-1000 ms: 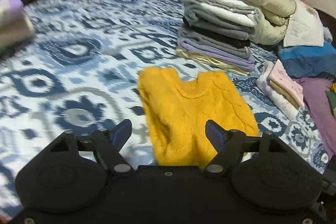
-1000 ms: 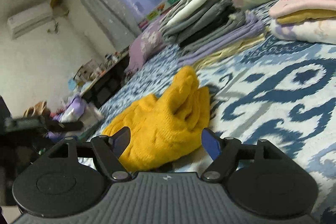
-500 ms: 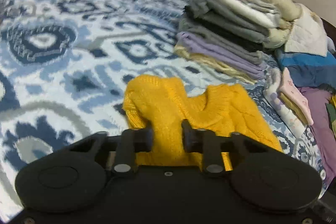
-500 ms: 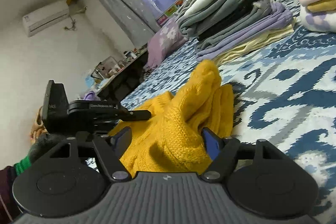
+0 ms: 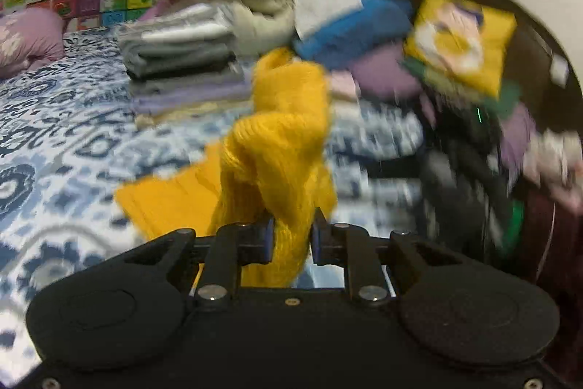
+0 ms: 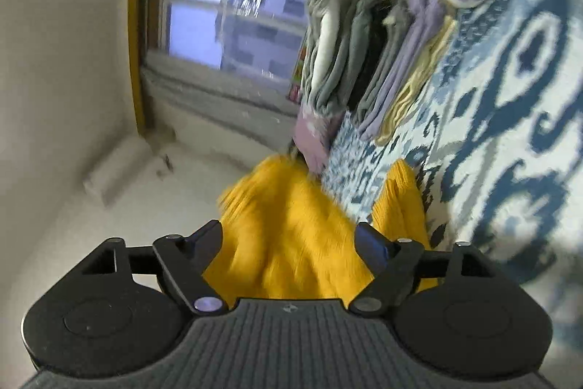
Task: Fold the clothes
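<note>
A yellow knitted sweater [image 5: 280,148] is lifted off the blue-and-white patterned bedspread [image 5: 54,119]. My left gripper [image 5: 289,237] is shut on a bunched part of it, and the rest hangs and trails to the bed. In the right wrist view the sweater [image 6: 291,243] fills the space between the fingers of my right gripper [image 6: 289,243], whose jaws stand wide apart. That view is tilted strongly. The left wrist view is blurred by motion.
A stack of folded grey and lilac clothes [image 5: 182,53] lies on the bed beyond the sweater and also shows in the right wrist view [image 6: 349,50]. A heap of unfolded clothes [image 5: 419,39] lies to the right. A pink pillow [image 5: 25,39] is at far left. A window [image 6: 233,2] is behind.
My left gripper closed on the sweater and lifted it off the bed, swinging right. My right gripper moved in so the sweater lies between its open fingers, and it rolled sideways.
</note>
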Available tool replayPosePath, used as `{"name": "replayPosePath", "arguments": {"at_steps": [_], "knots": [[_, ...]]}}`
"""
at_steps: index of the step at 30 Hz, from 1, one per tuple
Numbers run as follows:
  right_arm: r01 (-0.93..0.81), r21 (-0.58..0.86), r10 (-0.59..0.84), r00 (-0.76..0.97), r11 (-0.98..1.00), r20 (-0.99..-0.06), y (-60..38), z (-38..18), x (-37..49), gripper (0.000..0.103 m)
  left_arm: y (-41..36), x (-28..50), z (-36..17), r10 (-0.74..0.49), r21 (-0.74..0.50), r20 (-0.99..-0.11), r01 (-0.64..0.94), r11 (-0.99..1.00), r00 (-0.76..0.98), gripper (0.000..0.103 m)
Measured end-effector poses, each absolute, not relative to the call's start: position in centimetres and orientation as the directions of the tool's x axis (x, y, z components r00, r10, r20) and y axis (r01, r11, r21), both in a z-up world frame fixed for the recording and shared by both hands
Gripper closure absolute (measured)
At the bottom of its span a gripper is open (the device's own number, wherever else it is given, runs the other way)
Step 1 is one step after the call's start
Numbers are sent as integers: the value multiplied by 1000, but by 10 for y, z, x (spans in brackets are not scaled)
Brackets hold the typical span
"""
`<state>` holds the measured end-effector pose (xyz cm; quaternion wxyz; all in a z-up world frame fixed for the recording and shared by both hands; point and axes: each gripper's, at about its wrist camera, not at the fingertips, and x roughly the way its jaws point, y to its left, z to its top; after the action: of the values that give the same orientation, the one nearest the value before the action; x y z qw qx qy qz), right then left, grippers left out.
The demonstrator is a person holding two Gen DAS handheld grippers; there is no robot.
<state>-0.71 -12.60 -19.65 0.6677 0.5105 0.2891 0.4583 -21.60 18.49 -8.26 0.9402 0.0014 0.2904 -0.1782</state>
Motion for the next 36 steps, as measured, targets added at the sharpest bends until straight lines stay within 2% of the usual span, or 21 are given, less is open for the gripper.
{"name": "replayPosePath", "arguments": {"at_steps": [5, 7, 8, 9, 11, 13, 18, 21, 24, 27, 31, 34, 36], "knots": [[-294, 952, 905, 422, 86, 49, -139, -198, -18, 18, 177, -250, -108, -304, -45, -609, 350, 936, 733, 86], [-303, 944, 910, 415, 130, 8, -141, -197, -22, 17, 175, -262, -114, -304, -28, -630, 370, 929, 715, 81], [-309, 939, 913, 409, 153, -14, -141, -196, -23, 16, 174, -268, -116, -305, -18, -640, 382, 924, 706, 75], [-315, 933, 915, 402, 175, -36, -140, -196, -25, 16, 173, -274, -117, -304, -5, -649, 396, 918, 698, 63], [-328, 919, 915, 395, 221, -80, -140, -195, -27, 16, 174, -285, -116, -301, 29, -659, 423, 906, 689, 50], [-340, 902, 912, 391, 265, -120, -140, -194, -29, 16, 180, -293, -112, -300, 30, -648, 416, 909, 700, 49], [-389, 846, 899, 385, 364, -210, -133, -193, -33, 16, 209, -272, -113, -251, -117, -612, 229, 966, 750, 49], [-416, 818, 894, 376, 396, -242, -121, -193, -31, 16, 222, -244, -123, -219, -253, -614, 74, 965, 759, 49], [-446, 789, 891, 364, 424, -273, -107, -193, -26, 16, 239, -219, -138, -246, -425, -600, -43, 904, 761, 49], [-483, 739, 876, 357, 470, -324, -91, -194, -17, 16, 252, -198, -153, -271, -540, -584, -116, 834, 765, 49], [-494, 687, 846, 330, 533, -419, -71, -200, 0, 18, 259, -169, -169, -264, -571, -599, -172, 803, 756, 49], [-535, 655, 845, 303, 534, -441, -59, -198, 7, 19, 268, -152, -179, -277, -605, -584, -182, 775, 763, 51], [-567, 624, 839, 287, 537, -462, -50, -197, 13, 19, 274, -140, -185, -293, -629, -570, -178, 757, 767, 56]]}}
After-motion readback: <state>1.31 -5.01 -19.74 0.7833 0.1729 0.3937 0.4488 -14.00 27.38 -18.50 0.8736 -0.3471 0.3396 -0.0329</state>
